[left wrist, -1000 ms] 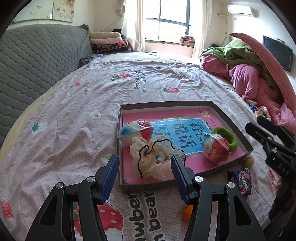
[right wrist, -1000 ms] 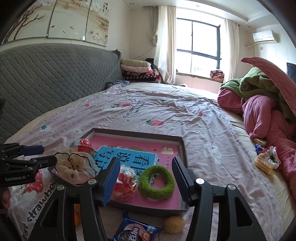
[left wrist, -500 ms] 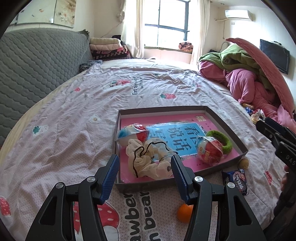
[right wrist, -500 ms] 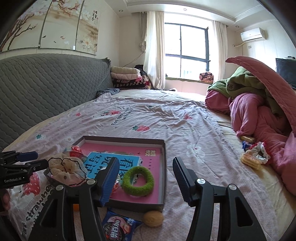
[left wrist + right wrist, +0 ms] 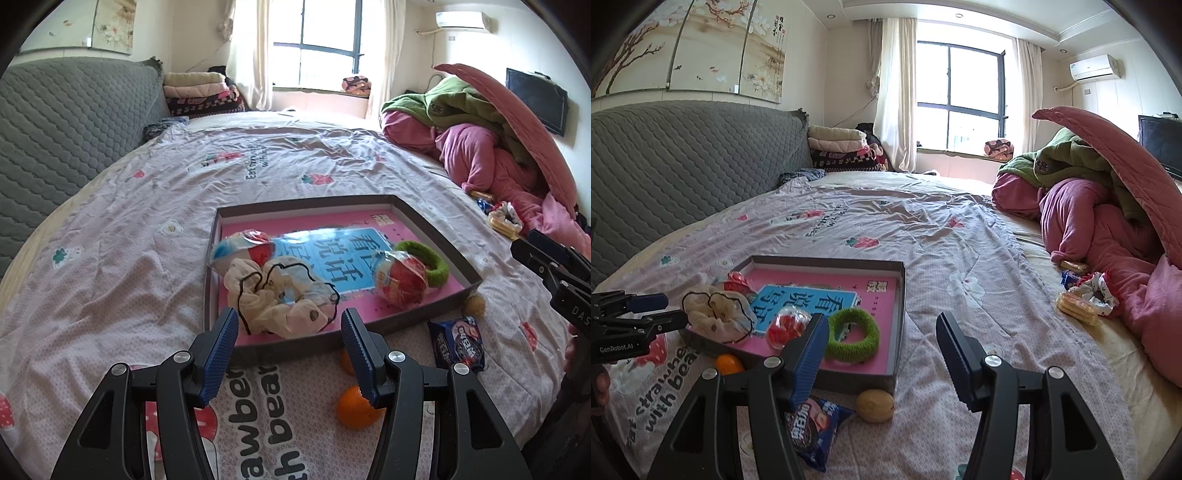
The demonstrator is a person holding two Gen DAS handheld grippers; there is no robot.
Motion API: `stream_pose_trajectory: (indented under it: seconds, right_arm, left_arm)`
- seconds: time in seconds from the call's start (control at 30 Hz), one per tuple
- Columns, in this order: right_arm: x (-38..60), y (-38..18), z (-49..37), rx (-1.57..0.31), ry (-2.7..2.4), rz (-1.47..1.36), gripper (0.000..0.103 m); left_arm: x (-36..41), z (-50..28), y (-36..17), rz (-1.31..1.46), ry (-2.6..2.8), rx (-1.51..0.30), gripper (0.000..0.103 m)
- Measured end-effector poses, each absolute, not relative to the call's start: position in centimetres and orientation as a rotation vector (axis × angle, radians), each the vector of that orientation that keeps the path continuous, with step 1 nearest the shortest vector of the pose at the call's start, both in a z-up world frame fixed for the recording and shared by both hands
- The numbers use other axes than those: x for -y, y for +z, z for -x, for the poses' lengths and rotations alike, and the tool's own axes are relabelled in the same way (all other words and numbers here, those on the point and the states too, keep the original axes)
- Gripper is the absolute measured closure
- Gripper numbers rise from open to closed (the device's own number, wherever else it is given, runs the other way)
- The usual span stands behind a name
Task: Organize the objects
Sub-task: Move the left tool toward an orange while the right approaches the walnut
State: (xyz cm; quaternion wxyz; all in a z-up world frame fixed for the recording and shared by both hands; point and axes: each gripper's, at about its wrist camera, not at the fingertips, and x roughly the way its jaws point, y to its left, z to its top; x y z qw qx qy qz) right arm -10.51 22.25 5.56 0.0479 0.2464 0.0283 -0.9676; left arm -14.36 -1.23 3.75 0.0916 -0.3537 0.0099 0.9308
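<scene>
A shallow grey tray [image 5: 306, 201] with a pink floor lies on the bed. In it are a cream scrunchie [image 5: 280, 299], two wrapped red-and-white snacks [image 5: 400, 280], and a green ring [image 5: 424, 258]. My left gripper [image 5: 290, 317] hovers open just short of the tray's near rim, in line with the scrunchie, holding nothing. My right gripper [image 5: 882, 321] is open and empty above the tray's [image 5: 901, 295] near right corner, beside the green ring [image 5: 853, 334]. Loose on the sheet by the near rim are an orange [image 5: 356, 406], a walnut [image 5: 875, 405] and a blue snack packet [image 5: 812, 432].
A floral scrunchie [image 5: 1097, 293] and a biscuit pack [image 5: 1076, 306] lie to the right by the heap of pink and green bedding [image 5: 1089, 206]. A grey quilted headboard [image 5: 683, 162] runs along the left. Folded blankets [image 5: 838, 147] are stacked at the far end.
The right gripper has slid to the right, so the tray now sits further left in its view. The left view has drawn back a little, showing the orange in full.
</scene>
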Motion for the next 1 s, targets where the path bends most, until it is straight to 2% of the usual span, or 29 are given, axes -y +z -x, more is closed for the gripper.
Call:
stream_pose_trajectory:
  seconds: [1.0]
  right_arm:
    - [-22.9, 3.6, 10.1, -0.159, -2.882, -0.881, 0.043]
  left_arm:
    - [0.6, 13.8, 1.9, 1.127, 2.699, -0.076, 0.044]
